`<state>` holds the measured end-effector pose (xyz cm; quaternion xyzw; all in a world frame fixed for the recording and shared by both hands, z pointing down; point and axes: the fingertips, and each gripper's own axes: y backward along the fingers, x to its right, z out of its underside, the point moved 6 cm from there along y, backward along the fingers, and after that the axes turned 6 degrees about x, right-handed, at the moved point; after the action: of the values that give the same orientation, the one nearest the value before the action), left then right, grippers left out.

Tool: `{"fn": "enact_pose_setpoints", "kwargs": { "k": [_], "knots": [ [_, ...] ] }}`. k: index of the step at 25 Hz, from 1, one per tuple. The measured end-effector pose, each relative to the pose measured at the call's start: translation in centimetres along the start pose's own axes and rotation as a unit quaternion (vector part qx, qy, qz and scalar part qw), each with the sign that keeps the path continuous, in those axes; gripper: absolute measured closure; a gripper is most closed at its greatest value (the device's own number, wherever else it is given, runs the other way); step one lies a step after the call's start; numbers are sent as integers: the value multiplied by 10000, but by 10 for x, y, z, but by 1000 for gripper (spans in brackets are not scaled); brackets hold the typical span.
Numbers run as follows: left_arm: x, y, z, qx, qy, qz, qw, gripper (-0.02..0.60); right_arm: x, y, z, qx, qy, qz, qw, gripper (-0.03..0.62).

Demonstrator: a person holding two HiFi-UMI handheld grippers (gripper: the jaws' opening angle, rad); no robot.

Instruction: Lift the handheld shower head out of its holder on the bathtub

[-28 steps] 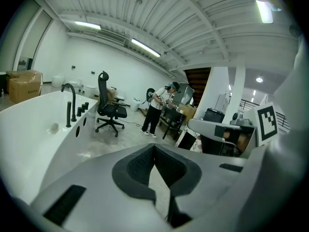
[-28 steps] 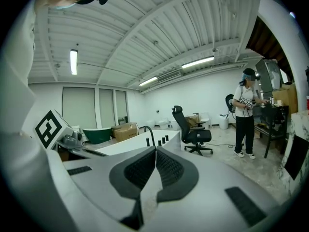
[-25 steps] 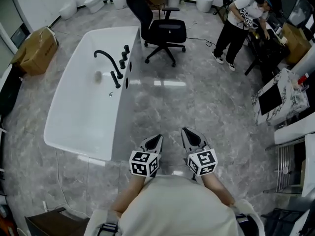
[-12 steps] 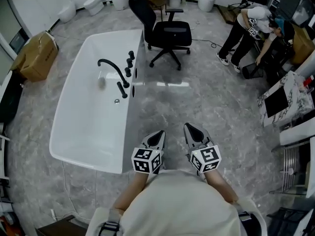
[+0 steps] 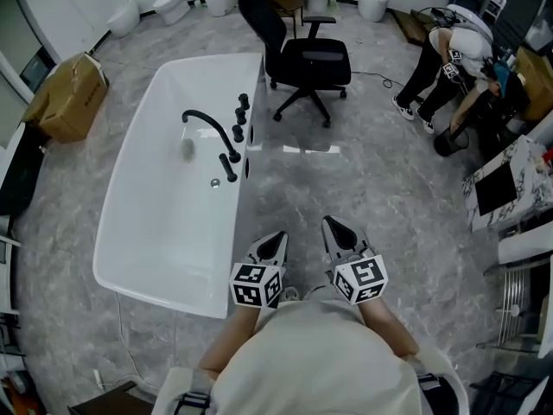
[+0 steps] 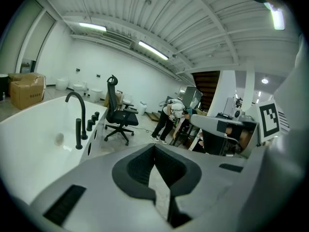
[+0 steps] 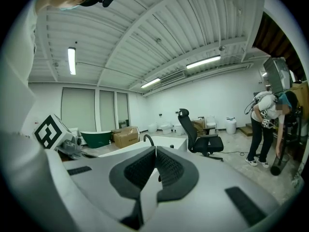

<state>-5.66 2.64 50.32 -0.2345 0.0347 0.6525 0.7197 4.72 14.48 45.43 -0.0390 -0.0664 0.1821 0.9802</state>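
The white bathtub (image 5: 147,223) stands ahead and to the left in the head view. On its right rim a curved black faucet (image 5: 206,121) rises, with the black handheld shower head (image 5: 228,168) upright in its holder beside it and black knobs (image 5: 240,116) further back. The left gripper view shows the shower head (image 6: 78,134) standing near the faucet (image 6: 77,105). My left gripper (image 5: 275,242) and right gripper (image 5: 337,230) hang side by side over the floor, well short of the tub's fittings. Both are shut with nothing in them. In the right gripper view the jaws cover most of the tub (image 7: 166,141).
A black office chair (image 5: 307,59) stands just past the tub's far right corner. A person (image 5: 449,59) bends over at the far right beside desks. A cardboard box (image 5: 65,93) sits left of the tub, and toilets (image 5: 168,3) line the back wall. The floor is grey marble.
The tub, chair and box have slid nearer and rightward in the head view as I walk toward them. The person at right has bent lower. Both grippers stay shut.
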Motion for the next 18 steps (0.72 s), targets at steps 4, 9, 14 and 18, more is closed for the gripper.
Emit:
{"fn": "enact_pose_setpoints", "kwargs": {
  "k": [4, 9, 14, 18],
  "knots": [
    [-18, 1, 3, -77, 120, -196, 9997, 561, -6, -20, 4, -94, -70, -201, 9997, 574],
    [-38, -1, 3, -104, 253, -438, 9987, 561, -8, -48, 11, -272, -98, -532, 9982, 574],
    [-68, -10, -8, -19, 363, -801, 9961, 561, -7, -92, 8, -321, -44, -918, 9953, 574],
    [-94, -28, -24, 146, 501, -1175, 9917, 561, 0, -137, 3, -376, 29, -1309, 9907, 574]
  ]
}}
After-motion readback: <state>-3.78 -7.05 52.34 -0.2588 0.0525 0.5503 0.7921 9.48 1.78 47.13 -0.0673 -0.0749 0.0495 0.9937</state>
